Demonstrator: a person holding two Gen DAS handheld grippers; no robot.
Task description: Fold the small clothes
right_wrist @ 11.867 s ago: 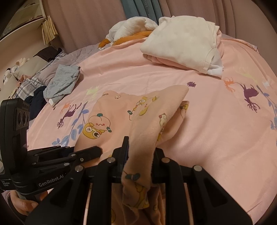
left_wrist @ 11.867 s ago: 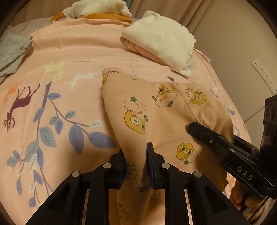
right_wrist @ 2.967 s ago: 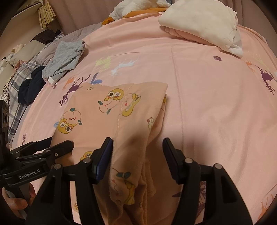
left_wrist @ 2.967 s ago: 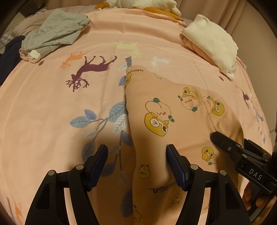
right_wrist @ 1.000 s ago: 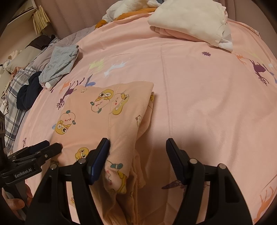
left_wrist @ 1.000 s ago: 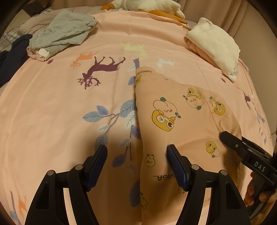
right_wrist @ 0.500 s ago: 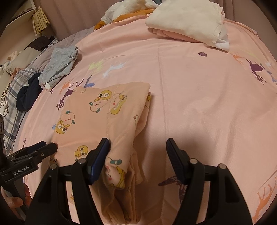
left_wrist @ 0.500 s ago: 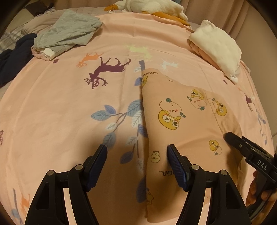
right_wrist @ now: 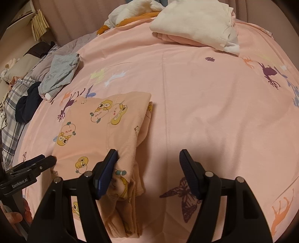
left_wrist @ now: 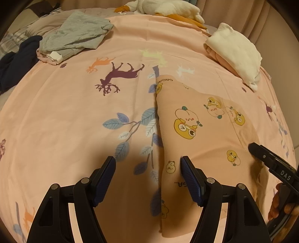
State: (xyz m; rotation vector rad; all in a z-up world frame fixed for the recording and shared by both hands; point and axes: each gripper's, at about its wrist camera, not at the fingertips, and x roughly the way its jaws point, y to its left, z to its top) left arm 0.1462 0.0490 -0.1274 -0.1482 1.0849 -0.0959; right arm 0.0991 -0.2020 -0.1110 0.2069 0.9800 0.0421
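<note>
A peach garment (left_wrist: pixel 198 130) printed with yellow cartoon figures lies folded flat on the pink bed sheet (left_wrist: pixel 74 115). My left gripper (left_wrist: pixel 147 175) is open just above the garment's left folded edge, which runs between the fingers close to the right pad (left_wrist: pixel 189 179). My right gripper (right_wrist: pixel 147 168) is open at the garment's (right_wrist: pixel 89 134) bunched right edge, with its left pad (right_wrist: pixel 106 170) against the cloth and its right pad over bare sheet. Neither pinches the cloth. Each gripper shows in the other's view, the right gripper (left_wrist: pixel 271 164) and the left gripper (right_wrist: pixel 28 172).
A grey garment (left_wrist: pixel 74 35) and dark clothing (left_wrist: pixel 16 59) lie at the far left. A folded white and pink stack (left_wrist: pixel 235 50) sits at the far right, and a white and orange plush (left_wrist: pixel 164 9) lies at the back. Curtains hang behind the bed.
Earliest, both grippers were shut on raised folds of the garment; they have since let go and it lies flat. Over the last second the grippers have barely shifted.
</note>
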